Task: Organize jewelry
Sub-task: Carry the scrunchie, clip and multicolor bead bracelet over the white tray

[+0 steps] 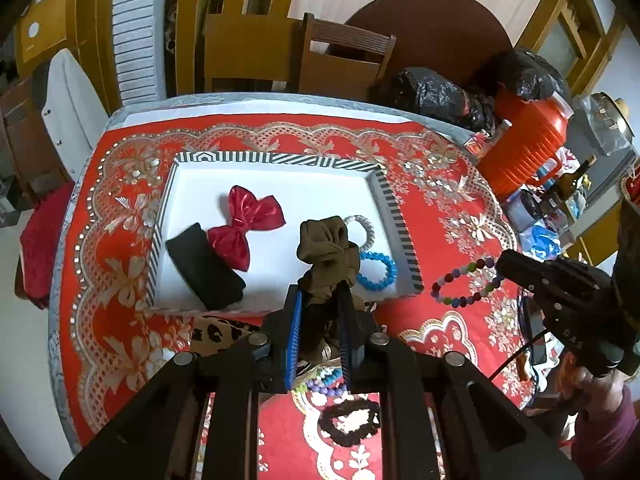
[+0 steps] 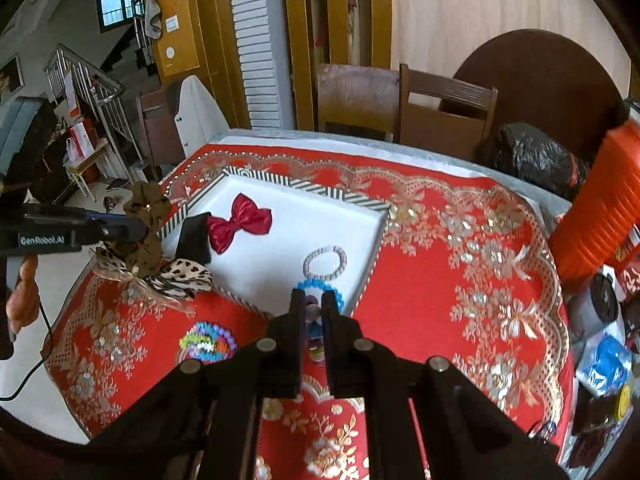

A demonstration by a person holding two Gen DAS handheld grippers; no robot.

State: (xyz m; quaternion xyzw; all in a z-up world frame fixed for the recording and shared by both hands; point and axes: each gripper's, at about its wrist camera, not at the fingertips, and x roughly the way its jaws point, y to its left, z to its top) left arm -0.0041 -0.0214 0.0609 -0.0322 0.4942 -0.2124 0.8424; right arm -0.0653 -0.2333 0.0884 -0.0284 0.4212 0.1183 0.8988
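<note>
My left gripper (image 1: 320, 292) is shut on an olive-brown scrunchie (image 1: 328, 244) and holds it above the near edge of the white striped-rim tray (image 1: 280, 158); it also shows in the right wrist view (image 2: 146, 204). The tray holds a red bow (image 1: 248, 224), a black band (image 1: 204, 266), a silver bracelet (image 1: 362, 226) and a blue bead bracelet (image 1: 378, 272). My right gripper (image 2: 313, 300) is shut on a multicolour bead bracelet (image 1: 466, 284), held just right of the tray; in its own view the beads (image 2: 314, 334) hang between the fingers.
On the red patterned cloth (image 2: 460, 280) lie a leopard-print scrunchie (image 2: 180, 276), a colourful bead bracelet (image 2: 208, 340) and a dark brown scrunchie (image 1: 352, 420). An orange jug (image 1: 524, 144), black bags (image 1: 436, 92) and clutter stand at the right. Chairs stand behind the table.
</note>
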